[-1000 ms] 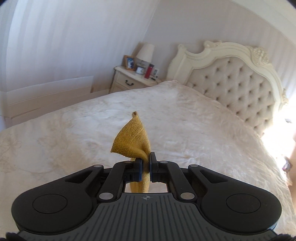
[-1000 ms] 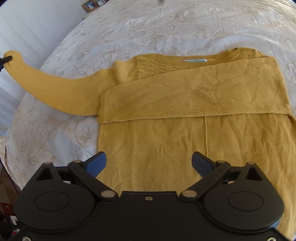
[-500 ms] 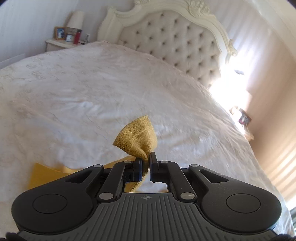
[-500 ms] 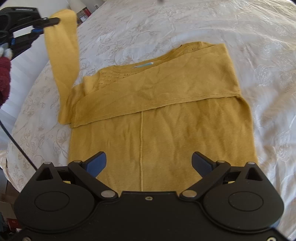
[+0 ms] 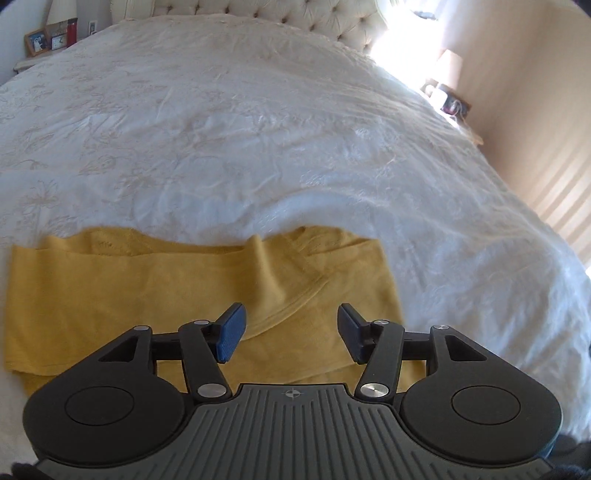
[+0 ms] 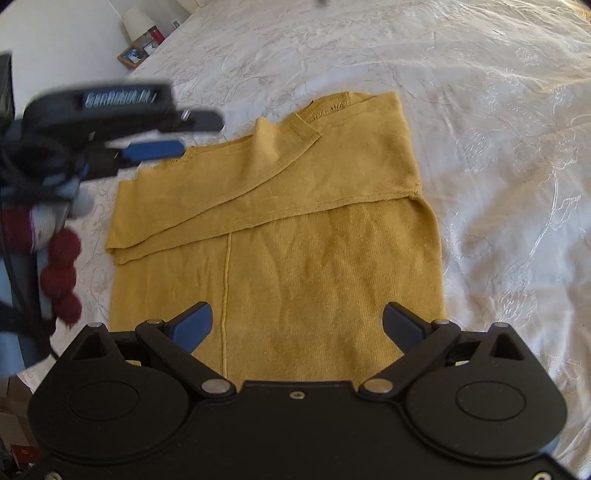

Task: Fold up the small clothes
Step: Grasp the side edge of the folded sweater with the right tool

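Observation:
A mustard-yellow sweater [image 6: 295, 229] lies flat on the white bedspread [image 6: 480, 110], both sleeves folded across its chest. The left sleeve [image 6: 266, 162] lies diagonally on top, cuff near the neckline. It also shows in the left wrist view [image 5: 147, 288]. My left gripper [image 5: 290, 332] is open and empty, just above the sweater. It shows blurred in the right wrist view [image 6: 177, 136], at the sweater's left shoulder. My right gripper [image 6: 297, 328] is open and empty above the sweater's lower hem.
The bedspread [image 5: 258, 129] stretches far beyond the sweater. A nightstand with a lamp and photo frames [image 6: 142, 40] stands at the bed's far left; it also shows in the left wrist view [image 5: 48, 37]. A tufted headboard [image 5: 258, 7] is at the far end.
My left gripper carried the sleeve cuff over the sweater, opened and let it go. The sleeve now lies across the chest. My right gripper stayed open above the hem.

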A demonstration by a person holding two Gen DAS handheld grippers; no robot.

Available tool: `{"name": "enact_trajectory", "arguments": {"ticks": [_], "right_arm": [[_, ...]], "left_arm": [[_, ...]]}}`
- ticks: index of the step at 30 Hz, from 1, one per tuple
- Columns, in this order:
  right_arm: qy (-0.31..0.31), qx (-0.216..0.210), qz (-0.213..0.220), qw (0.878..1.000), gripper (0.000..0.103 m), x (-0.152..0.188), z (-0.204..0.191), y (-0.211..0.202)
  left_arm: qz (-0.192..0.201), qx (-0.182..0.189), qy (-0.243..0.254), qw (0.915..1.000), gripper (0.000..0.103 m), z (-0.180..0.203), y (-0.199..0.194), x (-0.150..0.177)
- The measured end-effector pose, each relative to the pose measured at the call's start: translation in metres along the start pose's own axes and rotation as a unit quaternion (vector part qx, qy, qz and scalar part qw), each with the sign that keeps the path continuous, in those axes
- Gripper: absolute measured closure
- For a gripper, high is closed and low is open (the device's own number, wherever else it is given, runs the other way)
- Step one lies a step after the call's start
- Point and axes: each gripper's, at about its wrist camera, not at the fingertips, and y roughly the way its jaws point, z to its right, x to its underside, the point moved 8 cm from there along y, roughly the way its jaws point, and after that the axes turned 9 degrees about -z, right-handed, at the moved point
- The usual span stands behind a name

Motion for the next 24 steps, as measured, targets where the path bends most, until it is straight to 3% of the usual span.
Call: {"name": "enact_trajectory", "arguments": {"ticks": [3,7,12,16,24], "right_arm": [[-0.001,0.006,0.011,1.000,0.004,-0.018,-0.001,0.000],[-0.011,0.010,0.022,1.000,0.004,-0.043,-0.005,0.004],[-0.024,0.011,0.021,0.999,0.004,-0.072,-0.010,0.020],[-0.036,0.009,0.024,0.999,0.004,-0.095,-0.013,0.033],[-0.059,0.017,0.034,0.998,0.006,-0.139,-0.015,0.066]], "left_arm": [[-0.027,-0.059,-0.006,0.9979,0.050,-0.045,0.001,0.026],[-0.050,-0.114,-0.079,0.9891,0.050,-0.119,-0.008,0.058],[-0.067,-0.151,-0.149,0.9749,0.050,-0.180,-0.007,0.075],[-0.077,-0.158,-0.162,0.9710,0.049,-0.200,0.005,0.079],[-0.055,-0.129,-0.218,0.9658,0.036,-0.217,0.017,0.079]]}}
